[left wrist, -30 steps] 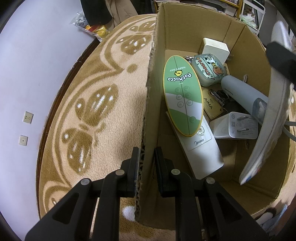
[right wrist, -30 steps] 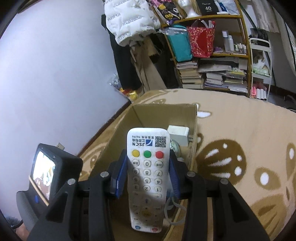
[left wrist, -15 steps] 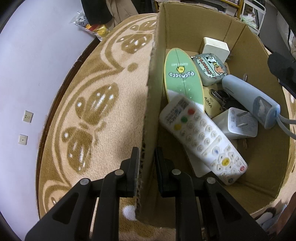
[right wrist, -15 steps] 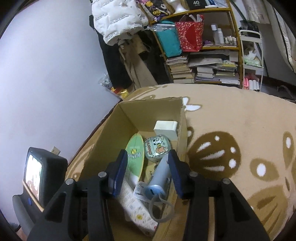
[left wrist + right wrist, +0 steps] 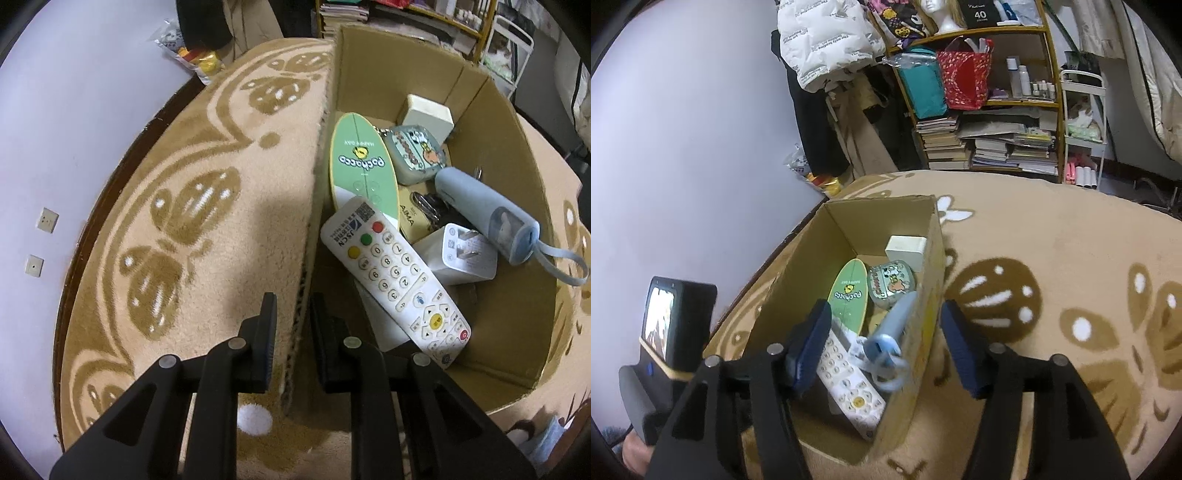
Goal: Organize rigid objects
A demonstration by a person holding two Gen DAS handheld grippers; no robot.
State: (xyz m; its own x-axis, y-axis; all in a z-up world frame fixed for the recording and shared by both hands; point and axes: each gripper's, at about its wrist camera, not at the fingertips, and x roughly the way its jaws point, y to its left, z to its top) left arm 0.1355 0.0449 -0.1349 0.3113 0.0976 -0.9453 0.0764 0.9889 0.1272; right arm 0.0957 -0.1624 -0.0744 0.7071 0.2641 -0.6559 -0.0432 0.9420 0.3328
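Observation:
An open cardboard box [image 5: 517, 306] sits on a beige patterned carpet. Inside lie a white remote [image 5: 395, 280], a green oval Pochacco remote [image 5: 364, 166], a grey-blue cylinder with a loop [image 5: 484, 210], a white charger [image 5: 461, 254], a cartoon pouch [image 5: 417, 155] and a white block [image 5: 428, 114]. My left gripper [image 5: 293, 306] is shut on the box's left wall. My right gripper [image 5: 886, 310] hangs open and empty over the box [image 5: 798, 280], above the white remote [image 5: 849, 384] and the cylinder [image 5: 894, 321].
The carpet [image 5: 1052, 258] spreads to the right of the box. A shelf with books and bags [image 5: 990, 140] and hanging clothes [image 5: 827, 44] stand at the back. A lilac wall [image 5: 55, 147] runs along the left. The left gripper's body with its screen [image 5: 676, 325] is at lower left.
My right gripper let go of the white remote, which now lies in the box on the other items. That gripper drew back and opened wider. My left gripper kept its hold on the wall.

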